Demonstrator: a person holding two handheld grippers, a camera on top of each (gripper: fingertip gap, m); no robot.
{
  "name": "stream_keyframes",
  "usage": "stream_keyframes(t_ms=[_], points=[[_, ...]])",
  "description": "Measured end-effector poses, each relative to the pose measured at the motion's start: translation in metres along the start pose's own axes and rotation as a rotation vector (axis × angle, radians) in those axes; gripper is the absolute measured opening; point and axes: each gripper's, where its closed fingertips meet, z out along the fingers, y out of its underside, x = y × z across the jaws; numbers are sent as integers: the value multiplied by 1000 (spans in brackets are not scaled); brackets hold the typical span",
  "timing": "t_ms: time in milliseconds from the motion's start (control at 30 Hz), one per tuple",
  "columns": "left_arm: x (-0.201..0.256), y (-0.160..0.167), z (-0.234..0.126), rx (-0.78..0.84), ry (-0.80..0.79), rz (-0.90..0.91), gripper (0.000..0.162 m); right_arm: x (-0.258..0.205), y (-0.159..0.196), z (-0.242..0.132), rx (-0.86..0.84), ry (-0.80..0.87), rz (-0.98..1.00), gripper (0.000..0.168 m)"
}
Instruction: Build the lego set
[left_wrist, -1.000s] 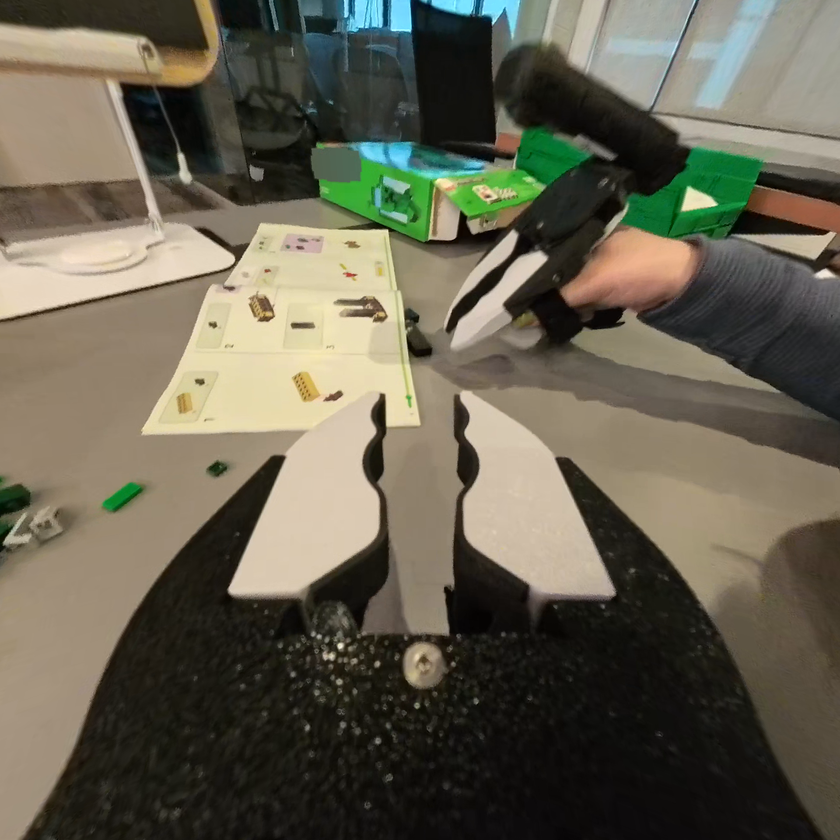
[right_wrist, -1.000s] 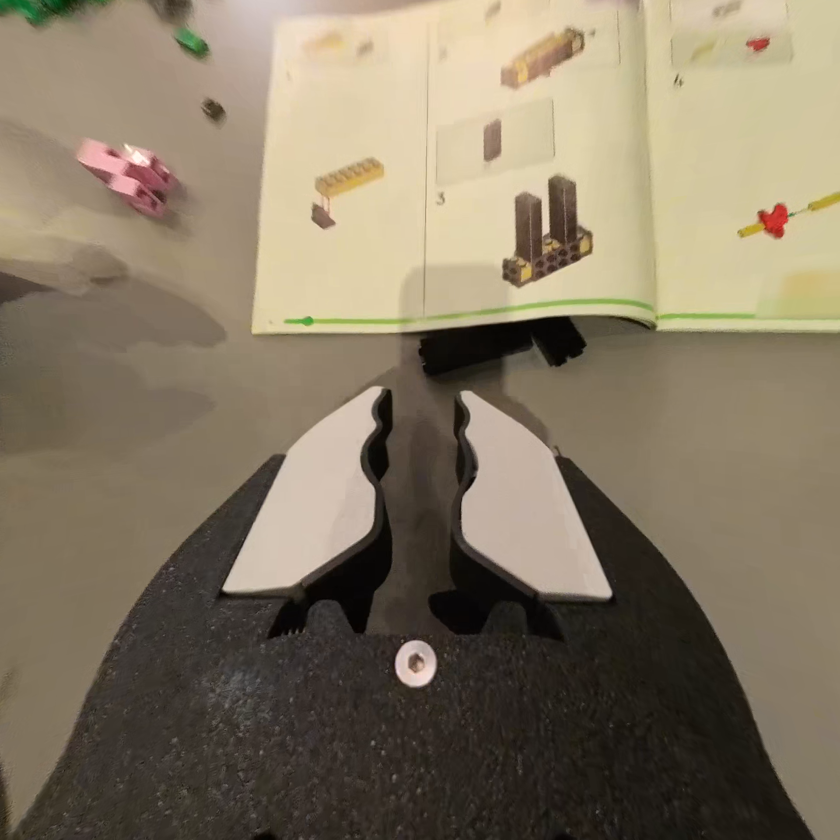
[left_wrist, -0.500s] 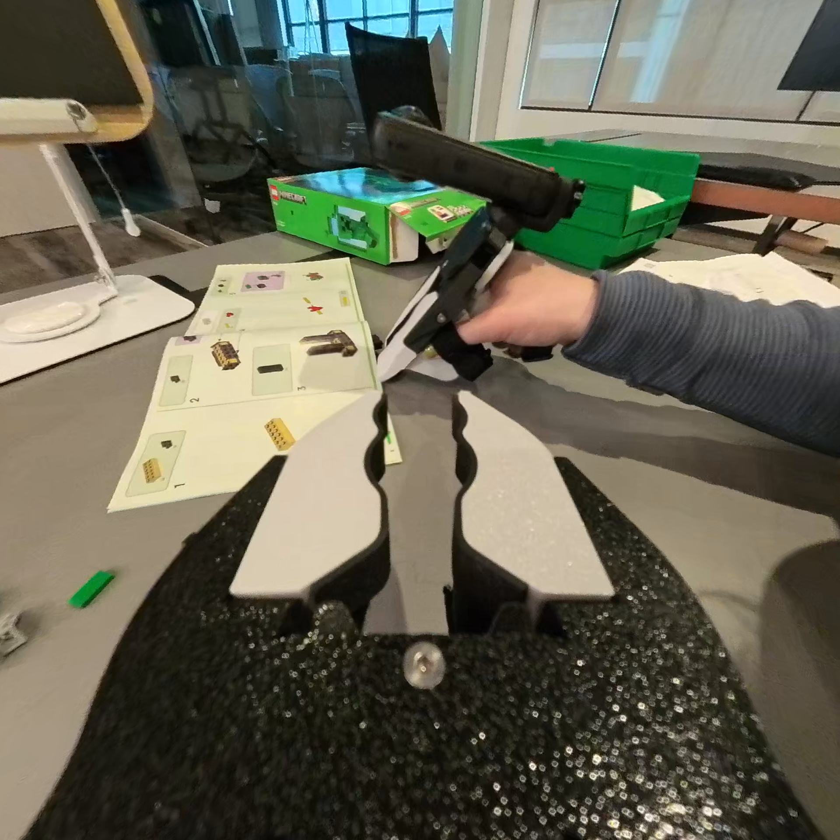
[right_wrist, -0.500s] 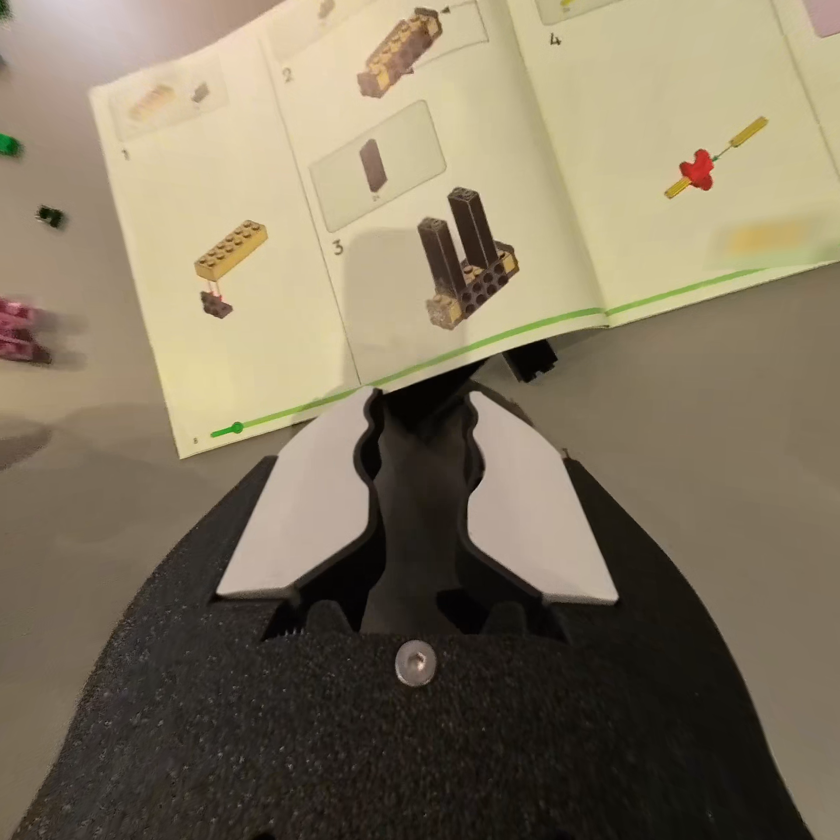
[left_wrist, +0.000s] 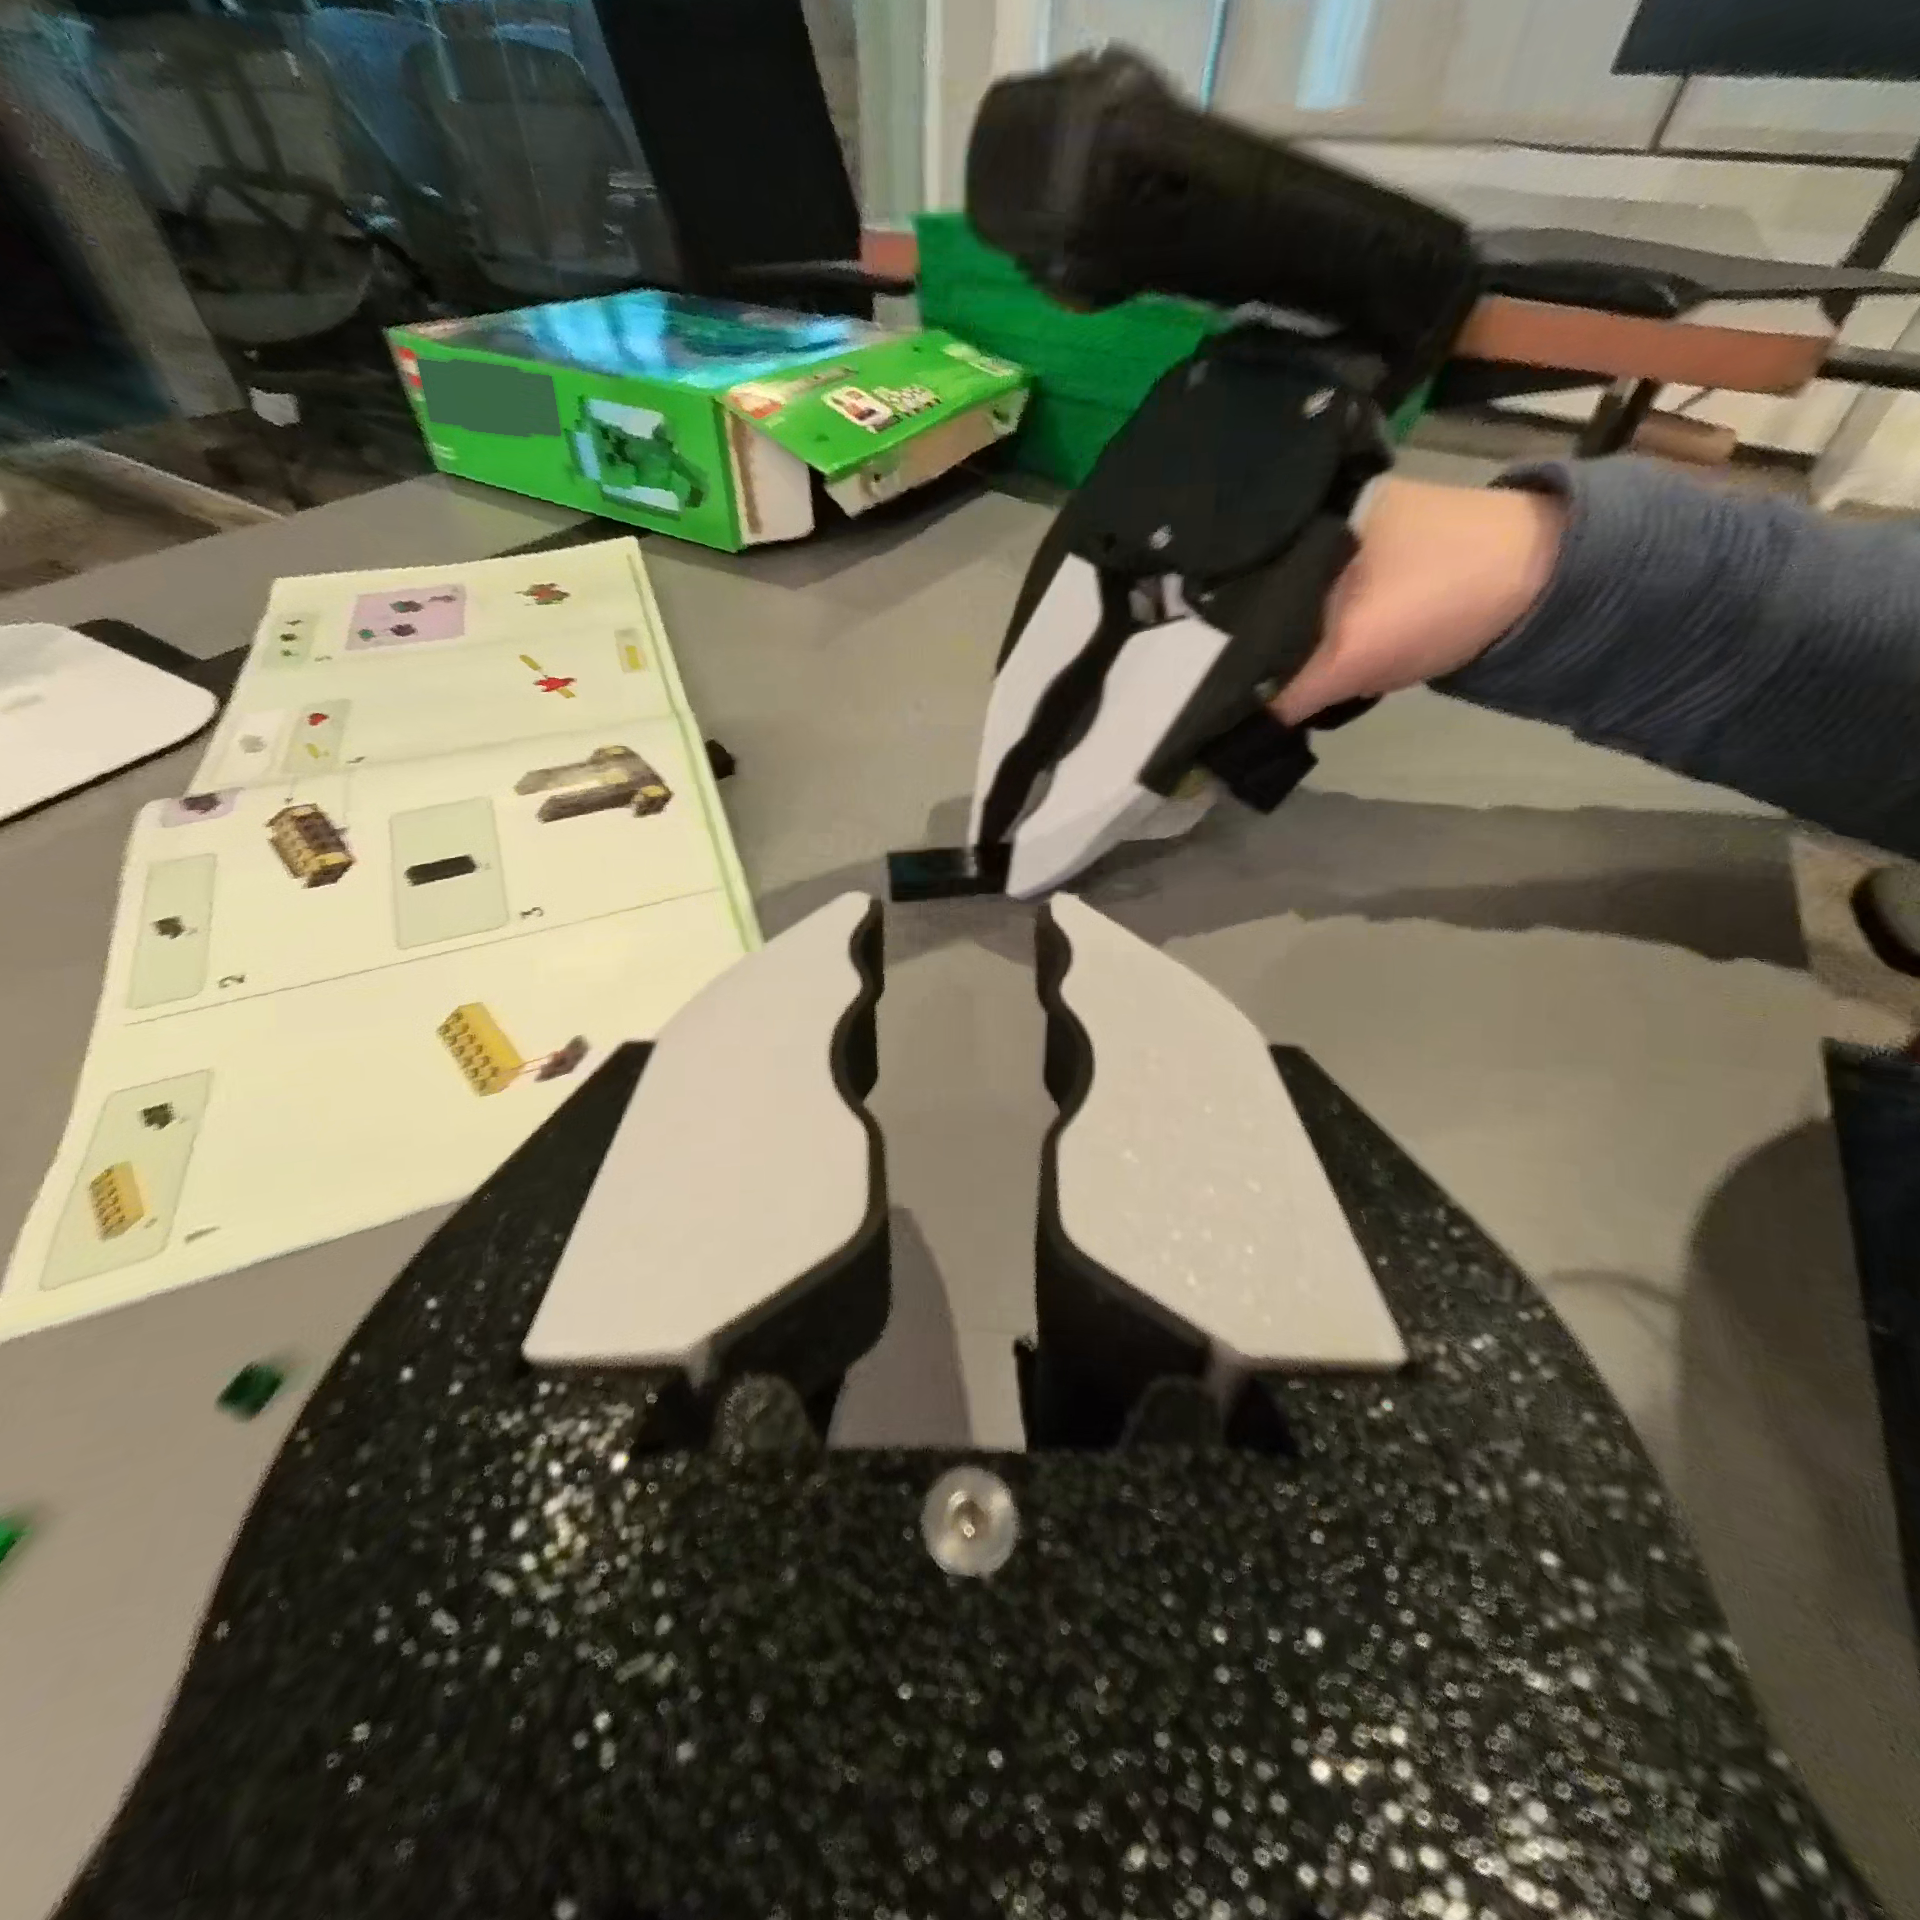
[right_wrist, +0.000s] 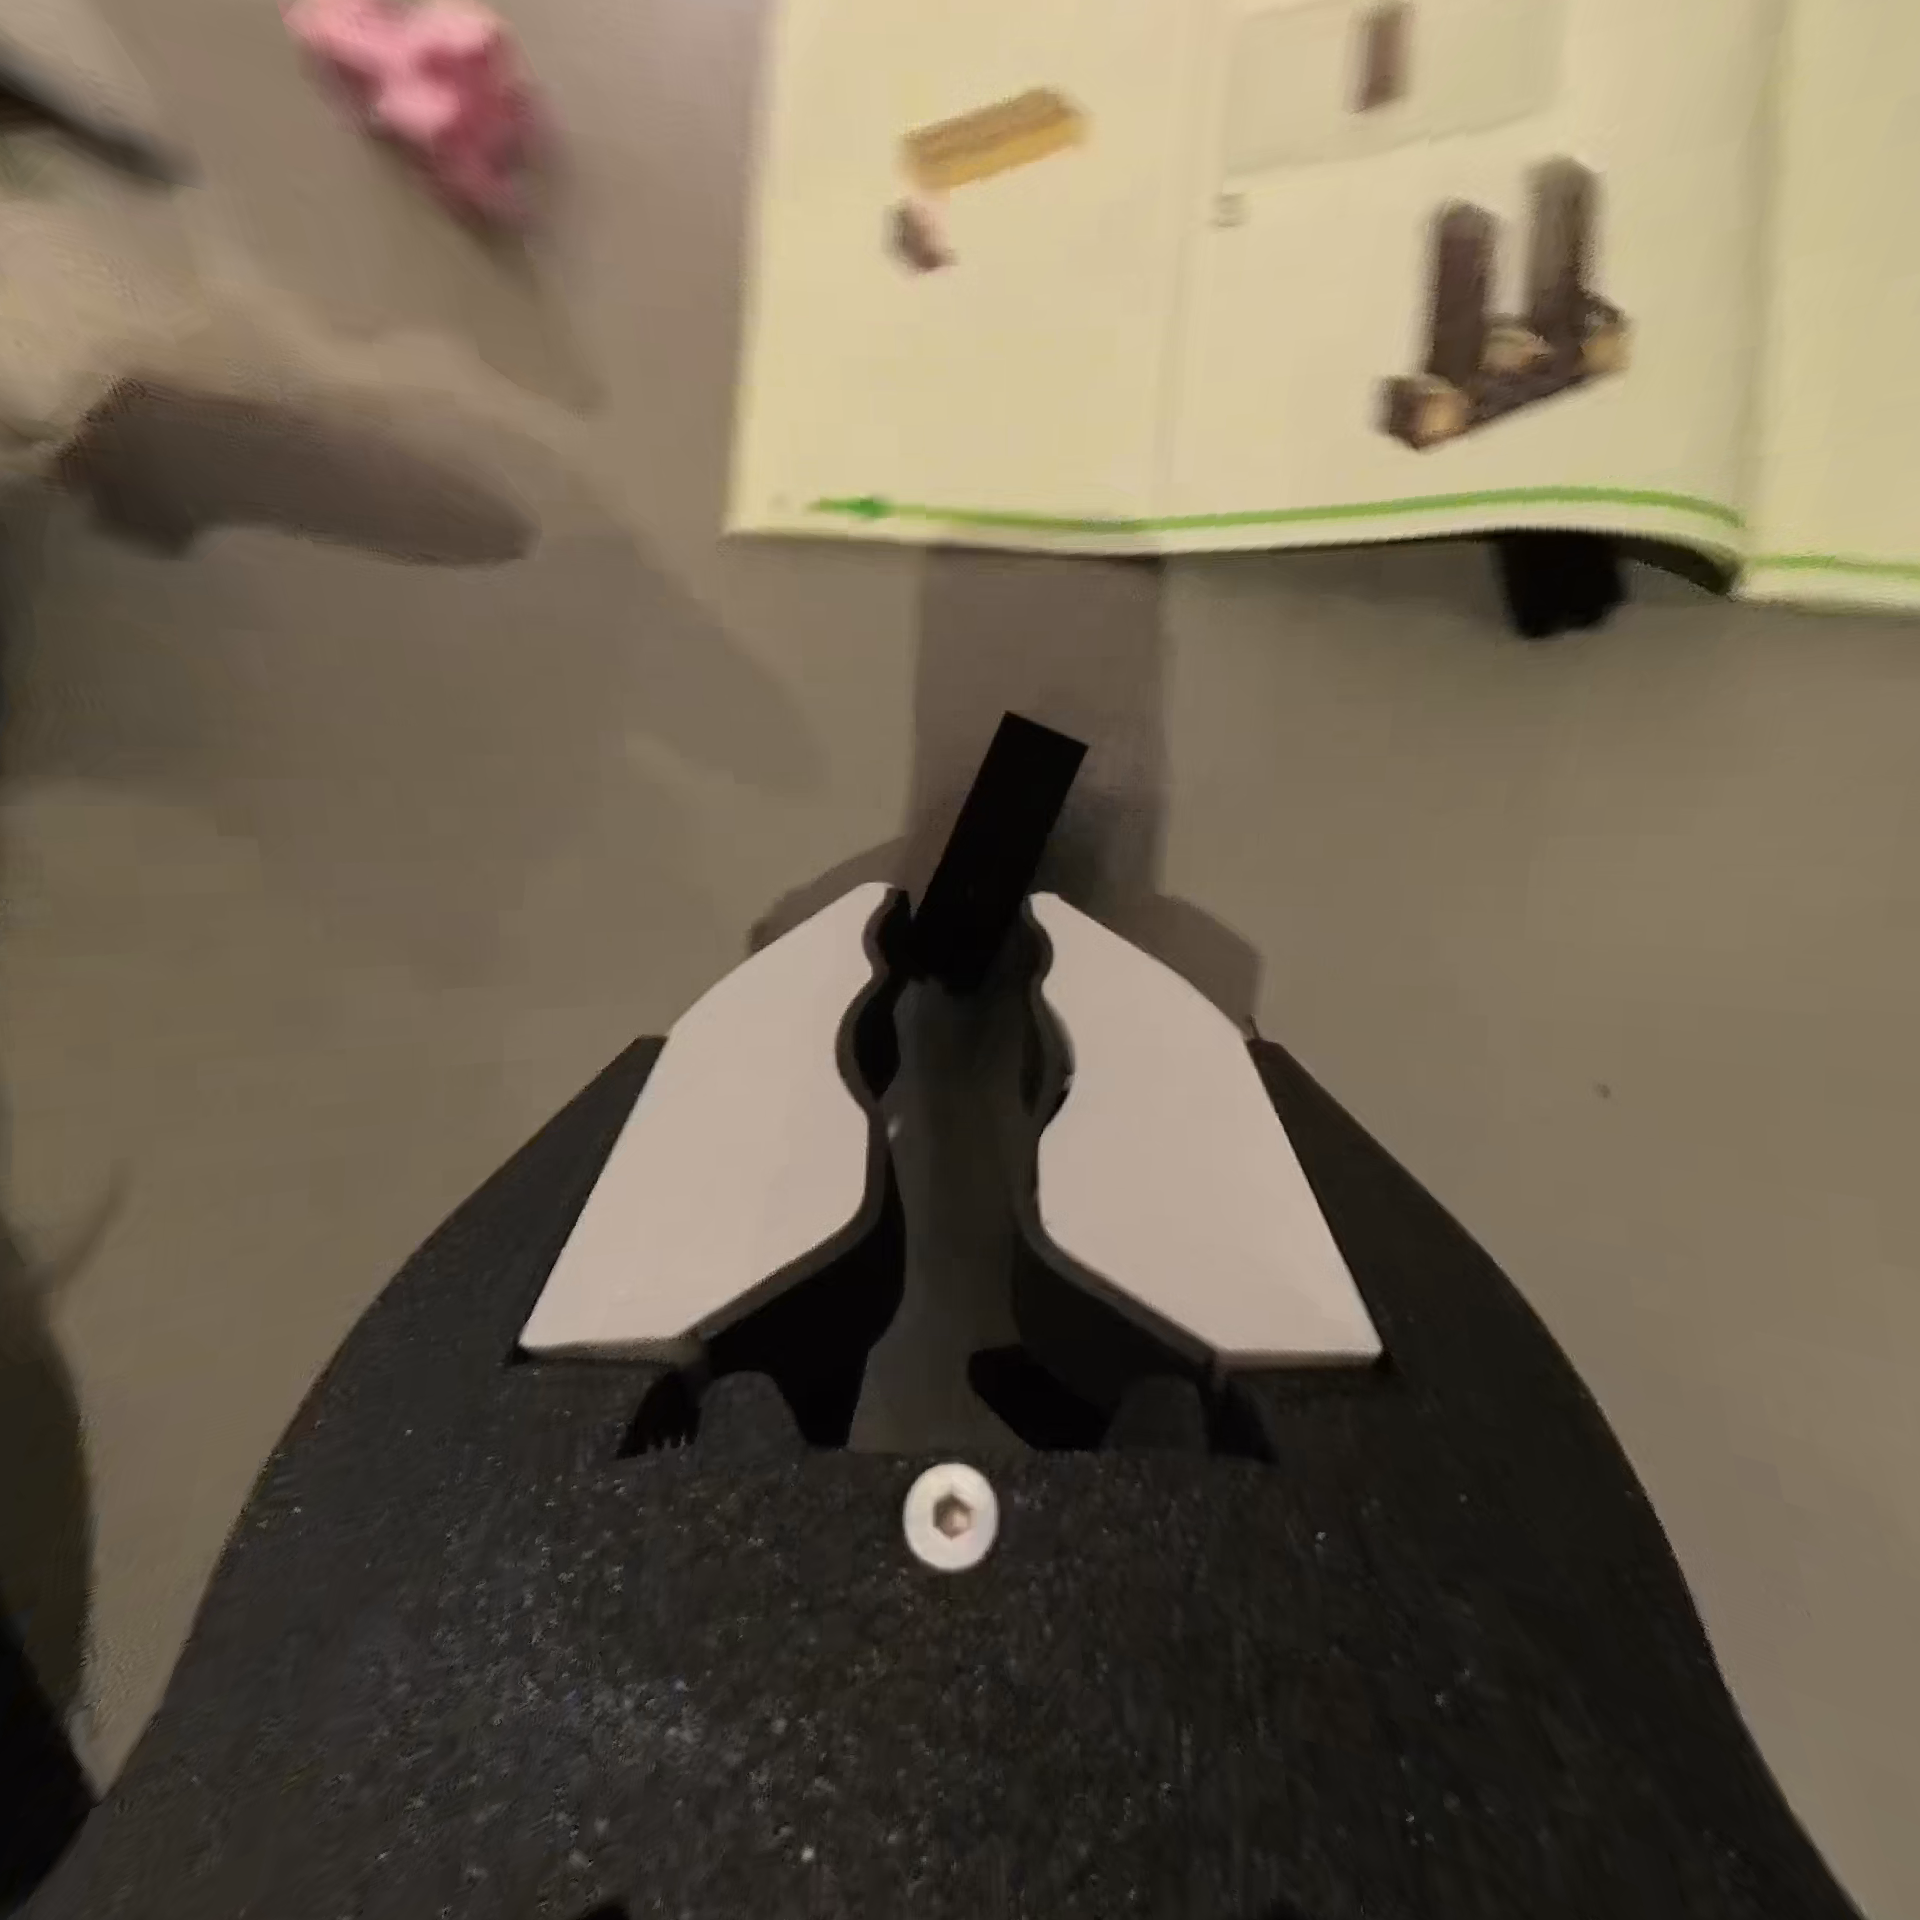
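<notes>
Your right gripper (right_wrist: 961, 914) has pulled the black brick (right_wrist: 1003, 842) away from the edge of the instruction sheet (right_wrist: 1299, 312), where it lay half a second ago, so the first piece for the build is now in hand. Its jaws are nearly closed, pinching one end of the brick, which sticks out forward just above the tabletop (right_wrist: 1455, 883). Your left gripper (left_wrist: 961, 914) hovers close behind it, jaws parted and holding nothing.

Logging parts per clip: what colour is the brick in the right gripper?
Black. The brick shows best in the right wrist view, pinched at the right gripper tips.
</notes>
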Motion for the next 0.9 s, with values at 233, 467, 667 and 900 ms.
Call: stream_keyframes(t_ms=[233,467,667,900], points=[[56,13,47,-198,344,101,38,-38,46,-32,10,-176,-505,19],[111,36,98,-367,542,272,41,-35,97,-59,4,-223,-655,21],[116,55,125,-487,518,390,39,-27,106,-84,157,-173,-600,24],[122,57,132,-591,569,340,17,-17,108,-100,337,-135,-471,29]])
